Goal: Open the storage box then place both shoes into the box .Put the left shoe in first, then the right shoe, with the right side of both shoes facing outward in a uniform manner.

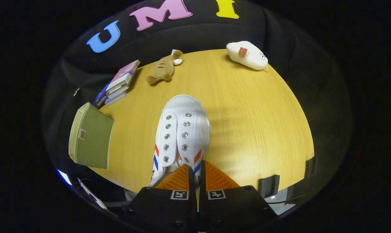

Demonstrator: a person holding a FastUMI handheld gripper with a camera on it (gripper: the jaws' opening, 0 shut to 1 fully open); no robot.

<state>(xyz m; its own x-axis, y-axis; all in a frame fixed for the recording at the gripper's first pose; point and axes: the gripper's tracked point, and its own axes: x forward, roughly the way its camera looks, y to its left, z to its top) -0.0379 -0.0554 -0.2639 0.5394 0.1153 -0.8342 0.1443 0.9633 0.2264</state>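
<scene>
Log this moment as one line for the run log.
gripper: shut on white shoe at its side wall | shoe: toe pointing away, above wooden table | green storage box: at table's left edge

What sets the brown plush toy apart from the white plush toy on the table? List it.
Colour: the brown plush toy is tan with darker stripes; the white plush toy is plain white with a small coloured tag.
Shape: the brown one is slim and fish-like; the white one is a rounded lump.
Place: the brown one lies near the stack of books; the white one lies apart, at the far edge.
Both lie on the wooden table, beyond the shoe the gripper grips.
</scene>
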